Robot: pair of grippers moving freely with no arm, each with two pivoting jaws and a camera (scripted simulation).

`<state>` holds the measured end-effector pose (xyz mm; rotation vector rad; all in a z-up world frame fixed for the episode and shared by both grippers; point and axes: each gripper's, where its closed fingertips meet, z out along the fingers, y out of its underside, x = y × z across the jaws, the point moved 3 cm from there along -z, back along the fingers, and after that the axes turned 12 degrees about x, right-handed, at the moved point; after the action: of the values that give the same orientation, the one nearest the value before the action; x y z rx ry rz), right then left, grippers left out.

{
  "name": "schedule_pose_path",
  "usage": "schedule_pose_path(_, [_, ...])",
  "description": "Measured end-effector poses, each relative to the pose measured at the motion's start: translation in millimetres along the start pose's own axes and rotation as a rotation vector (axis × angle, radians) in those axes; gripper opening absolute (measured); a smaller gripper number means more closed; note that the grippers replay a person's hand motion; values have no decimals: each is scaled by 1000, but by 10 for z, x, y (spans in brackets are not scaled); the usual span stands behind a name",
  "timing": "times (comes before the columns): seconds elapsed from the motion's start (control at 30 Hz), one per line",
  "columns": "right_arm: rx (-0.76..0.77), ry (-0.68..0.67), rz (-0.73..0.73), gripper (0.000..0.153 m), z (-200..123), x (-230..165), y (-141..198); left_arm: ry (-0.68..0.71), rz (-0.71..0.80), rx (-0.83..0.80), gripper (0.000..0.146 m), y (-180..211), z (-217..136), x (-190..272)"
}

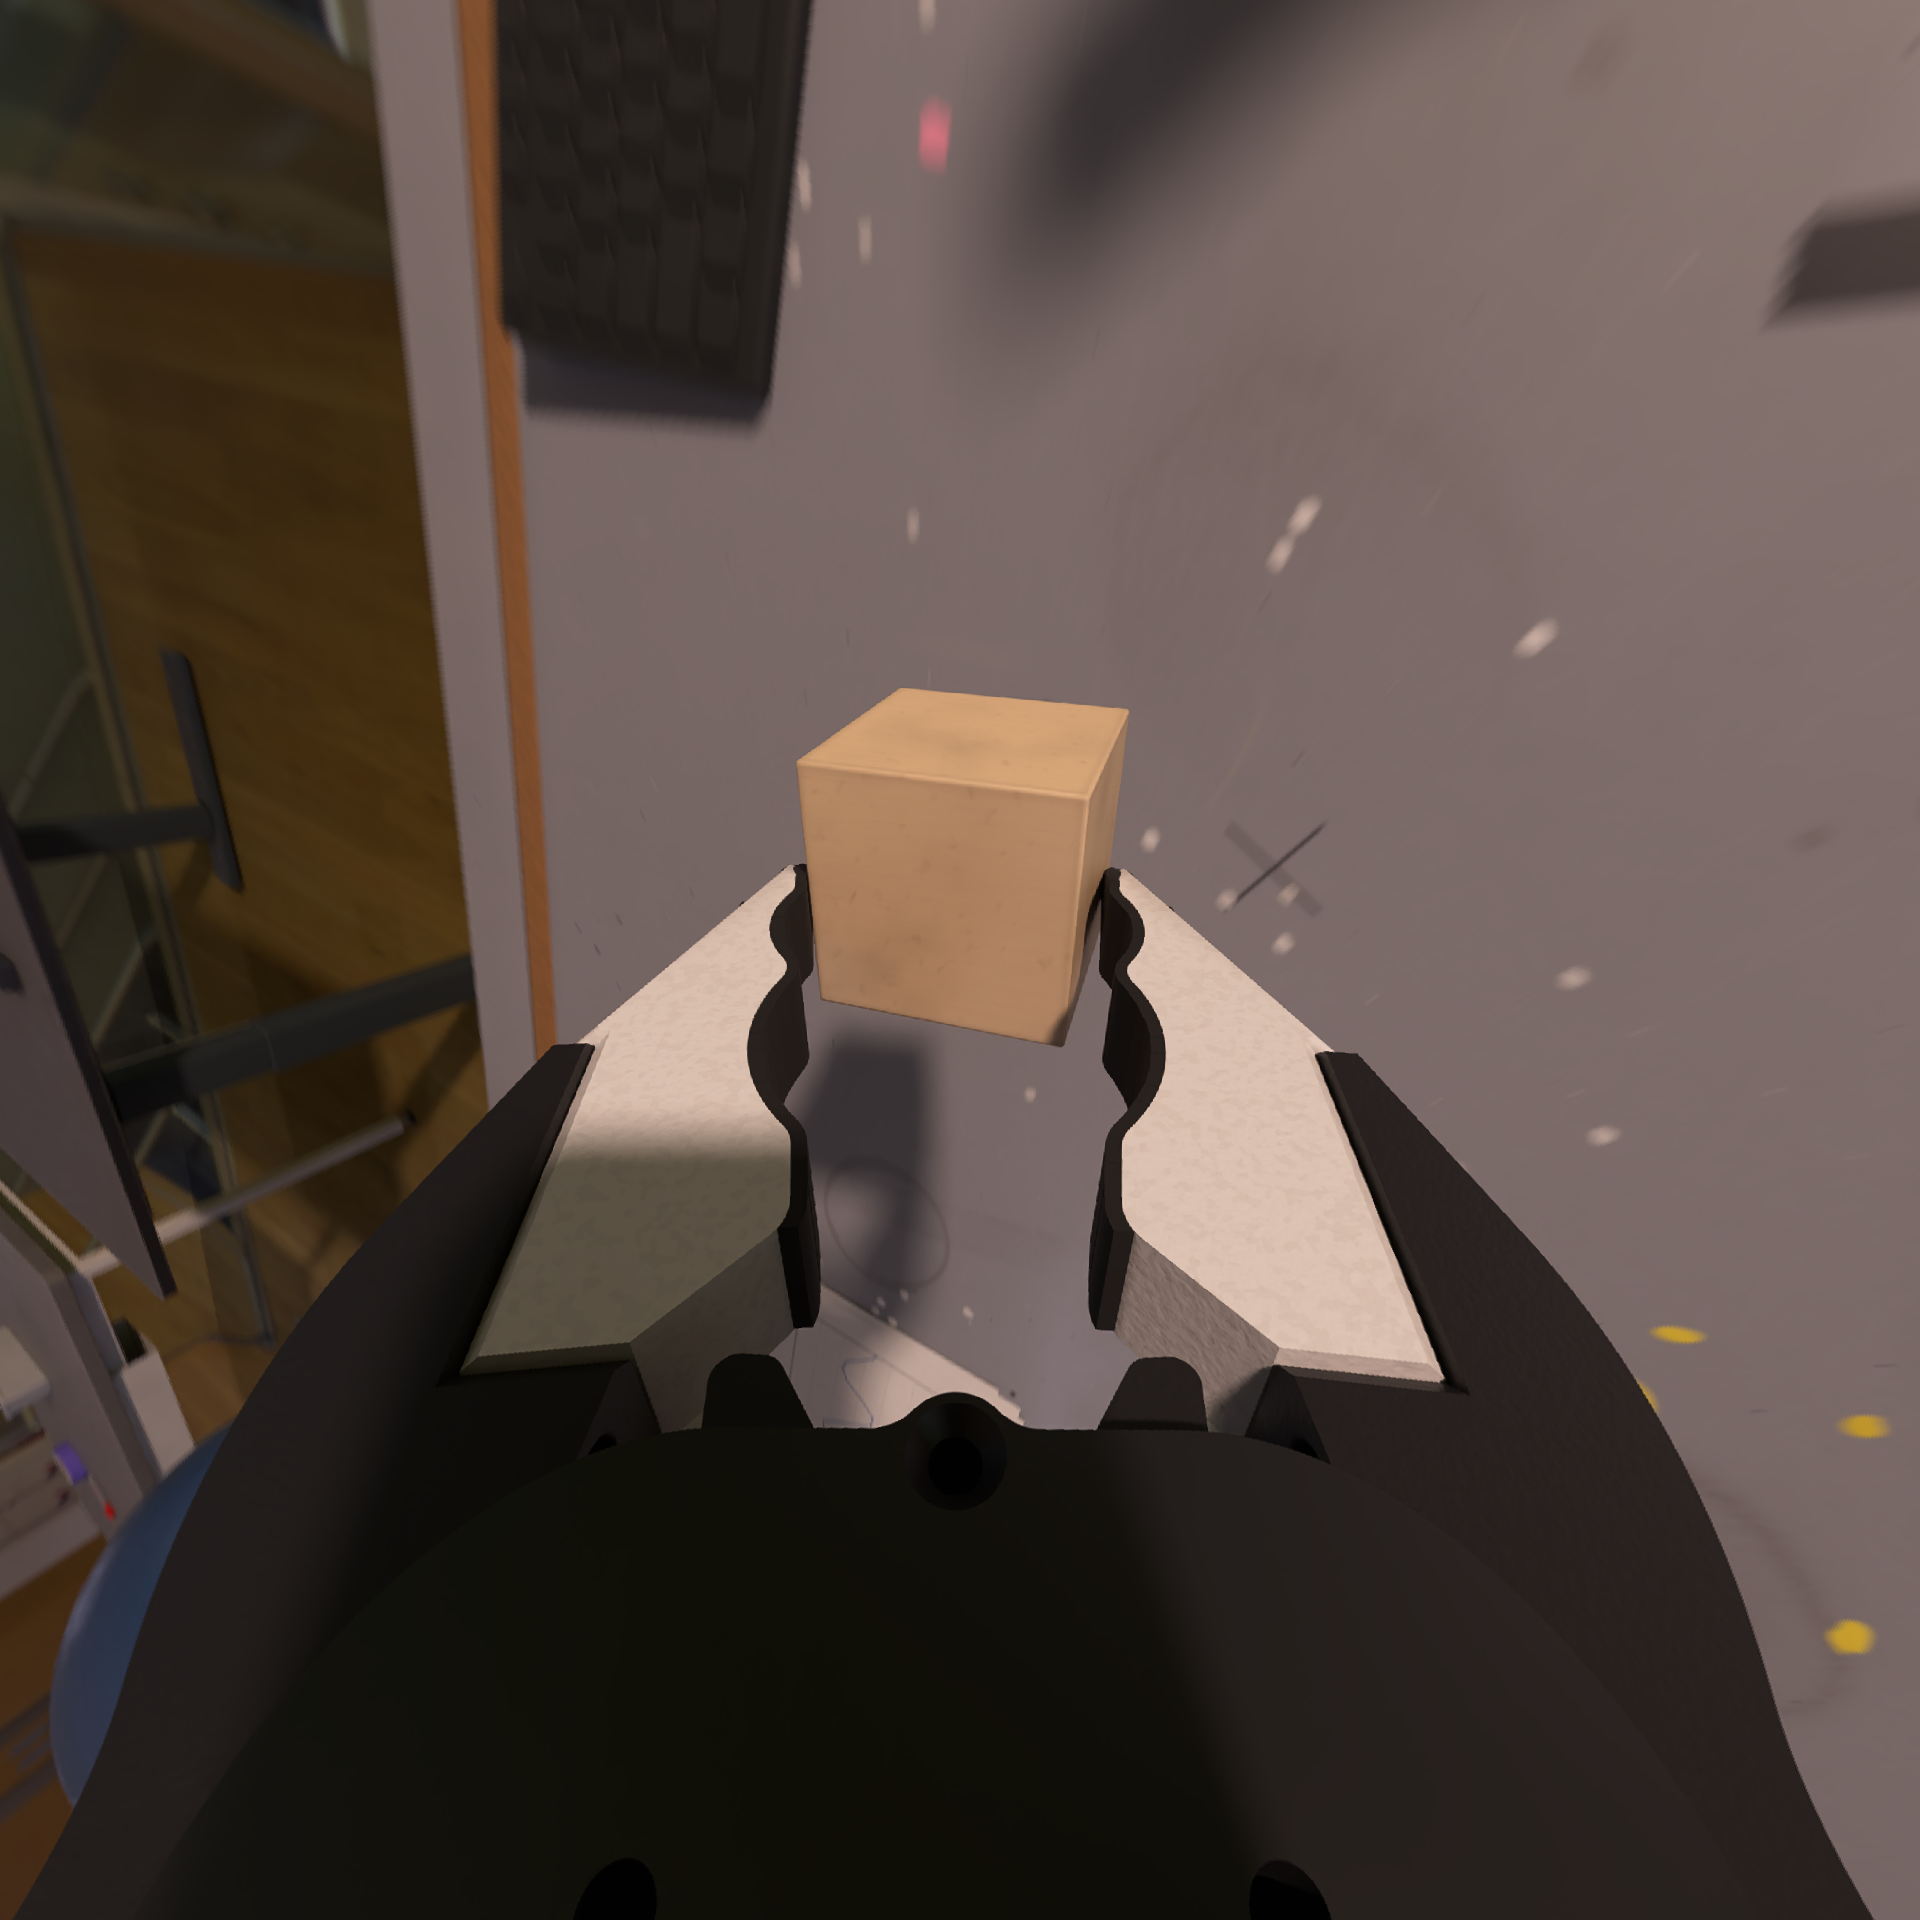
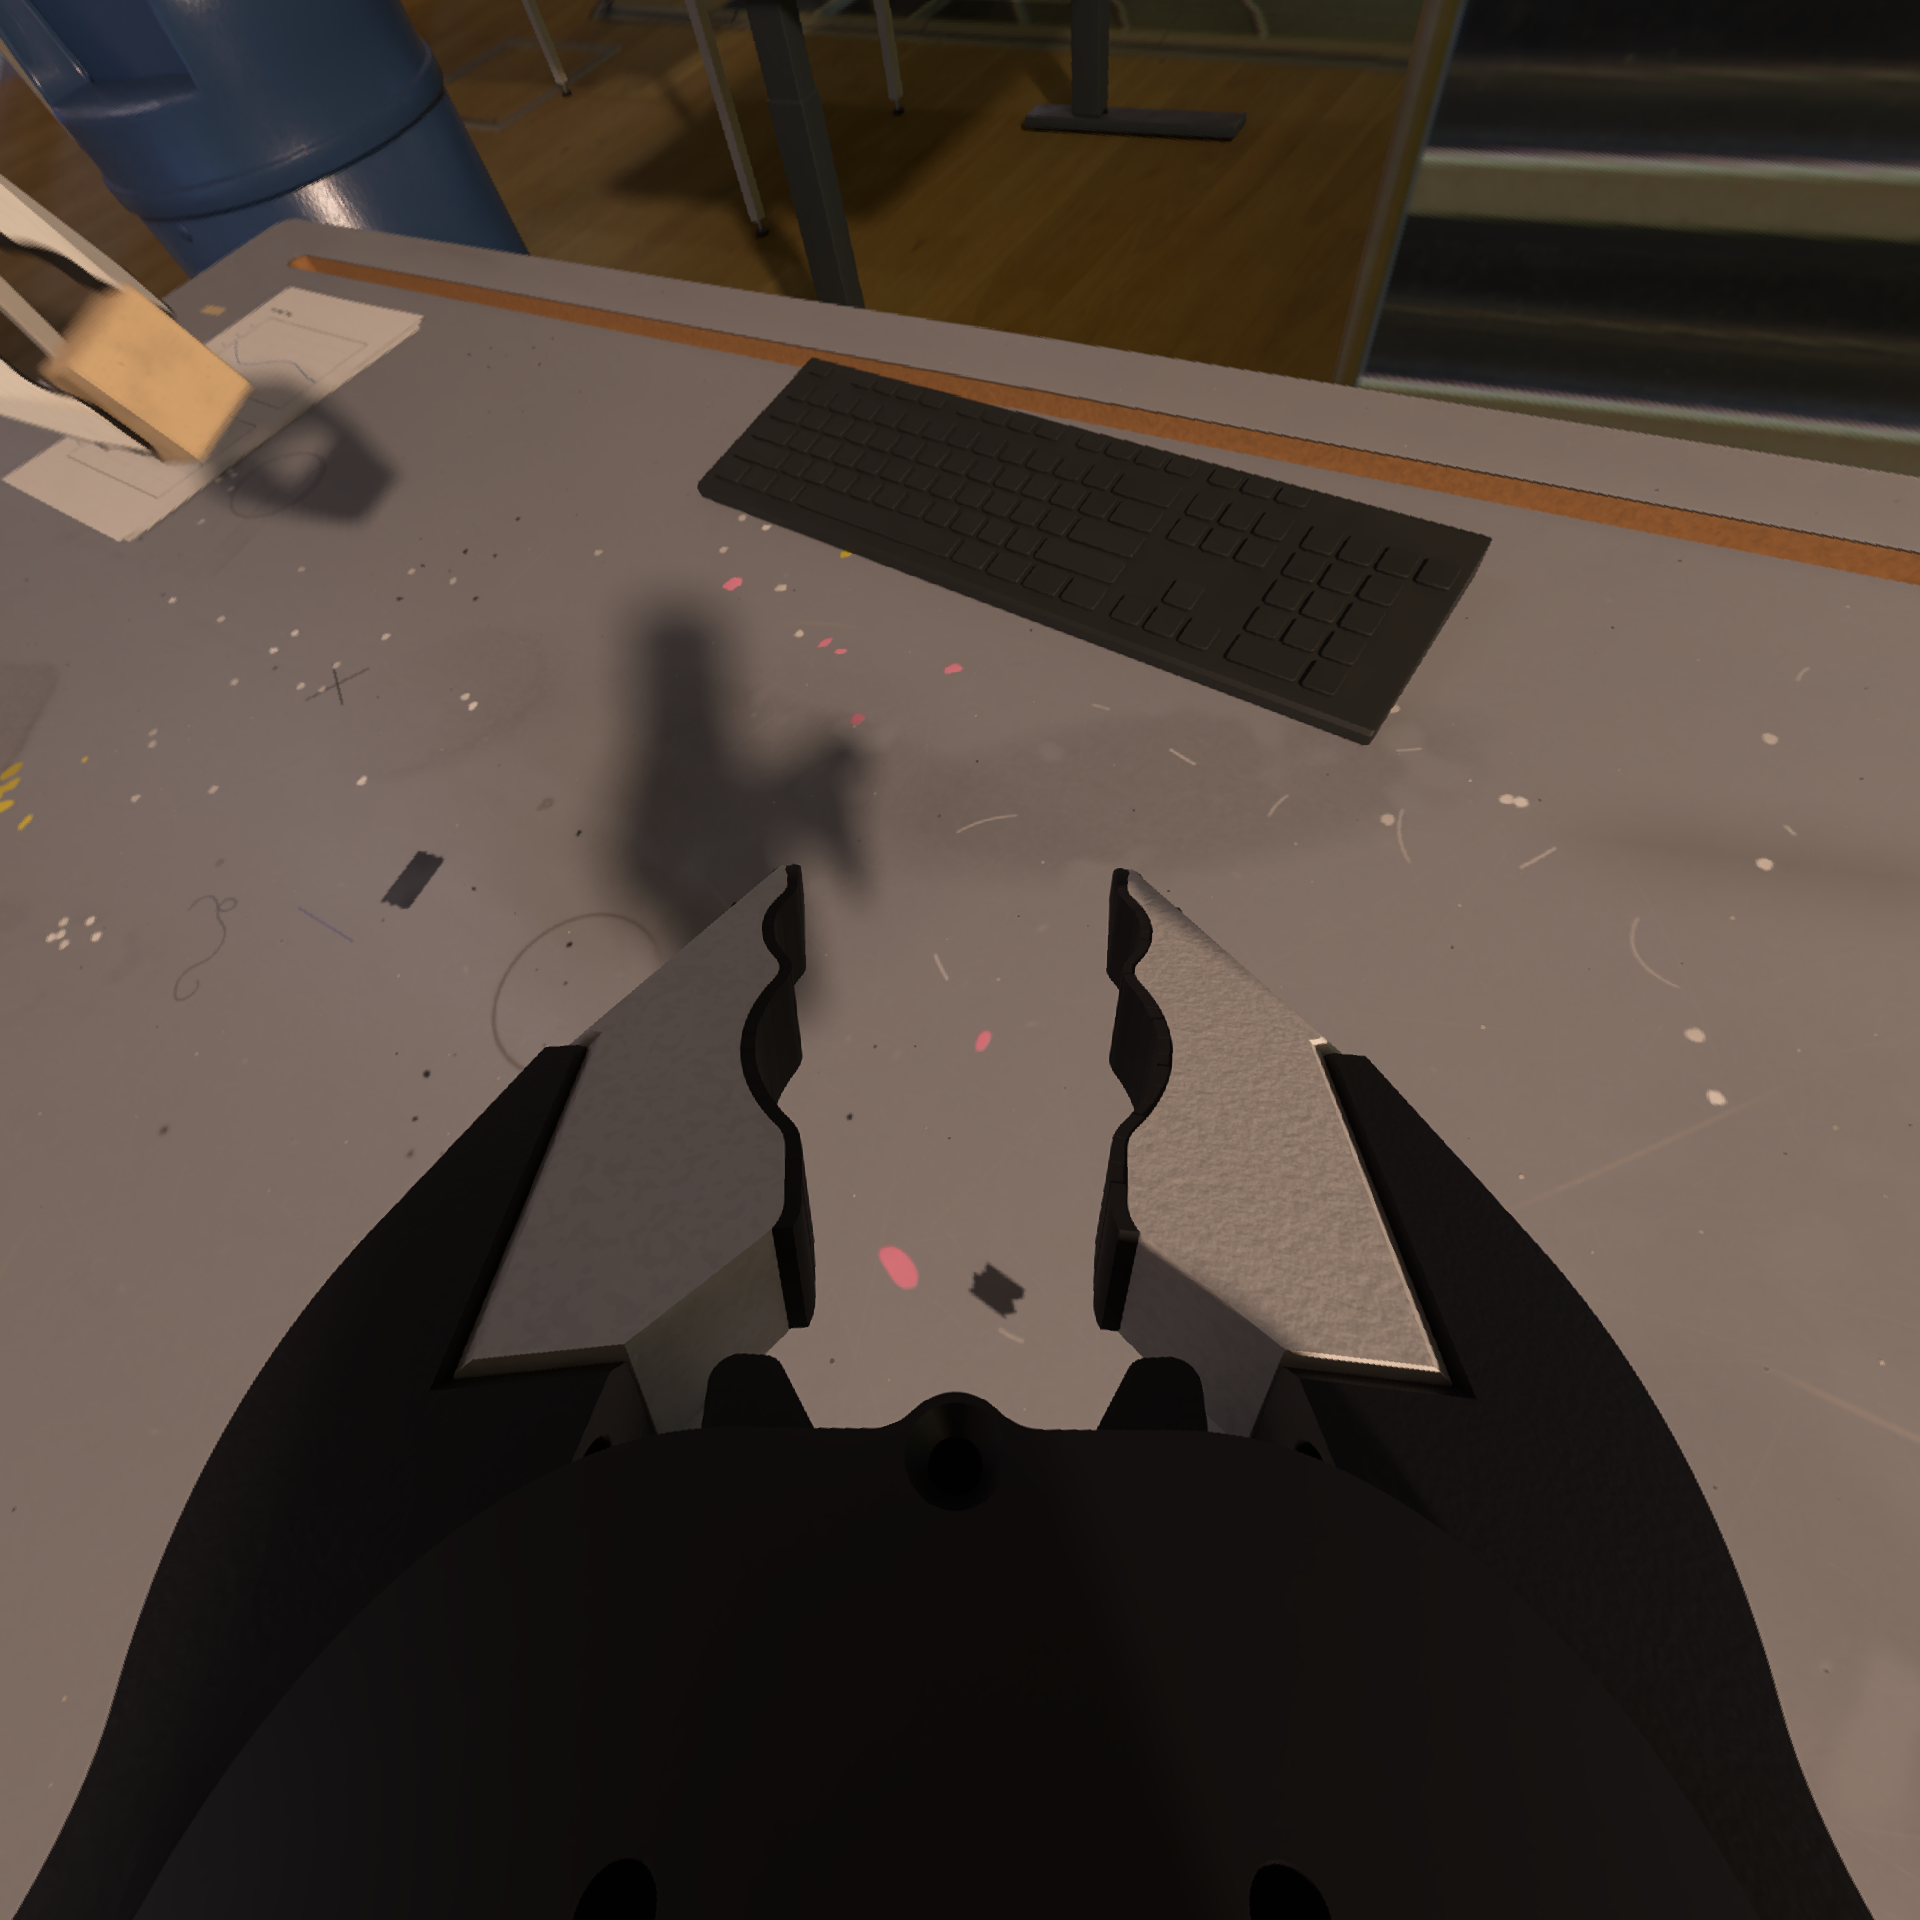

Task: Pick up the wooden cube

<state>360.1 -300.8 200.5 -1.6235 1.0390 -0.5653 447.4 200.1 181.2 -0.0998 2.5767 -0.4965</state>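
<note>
Item one, wooden cube (image 1: 951, 883): you hold it in your left gripper (image 1: 951, 883), fingers (image 1: 717, 997) clamped on its two opposite side faces near the tips, so most of the block juts out ahead. Its shadow falls on the counter (image 1: 1455, 727) well below, which suggests it is lifted clear; the right wrist view shows the cube (image 2: 156, 379) raised over a sheet of paper (image 2: 322, 332) at the far left. Item two, right gripper (image 2: 956, 883): fingers (image 2: 1236, 1091) apart, nothing between them, hovering over bare speckled counter, probably parked out of the way. Item three, black keyboard (image 2: 1091, 540): flat near the counter's far edge, well apart from both grippers. By my reading, the pickup looks essentially accomplished.
</note>
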Motion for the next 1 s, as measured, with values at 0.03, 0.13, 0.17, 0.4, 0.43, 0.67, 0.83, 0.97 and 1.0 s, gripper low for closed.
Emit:
schedule_pose_path(0.03, [-6, -2, -5, 59, 1, -11, 3, -1, 6, 39, 56, -218, -120, 43])
schedule_pose_path(0.13, [-13, -5, -22, 59, -5, -45, -2, 96, 39, 174, 56, -929, -276, 402])
schedule_pose_path(0.17, [-9, -10, -23, 59, -9, -60, -9, 147, 66, 209, 55, -1140, -261, 569])
schedule_pose_path(0.4, [-4, -37, -17, 59, -33, -112, -15, 310, 202, 148, 55, -1785, 343, 1468])
schedule_pose_path(0.43, [-2, -40, -15, 59, -37, -113, -16, 322, 222, 125, 55, -1786, 426, 1545])
schedule_pose_path(0.67, [36, -56, 17, 59, -89, -97, -59, 365, 237, 82, 55, -1807, 709, 1738])
schedule_pose_path(0.83, [19, -55, 27, 59, -84, -79, -20, 371, 253, 69, 55, -1831, 842, 1769])
schedule_pose_path(0.97, [0, -52, 26, 59, -73, -60, 14, 395, 252, 50, 55, -1826, 926, 1807])
schedule_pose_path(1.0, [-1, -55, 31, 59, -70, -59, 20, 396, 252, 53, 55, -1831, 932, 1812])
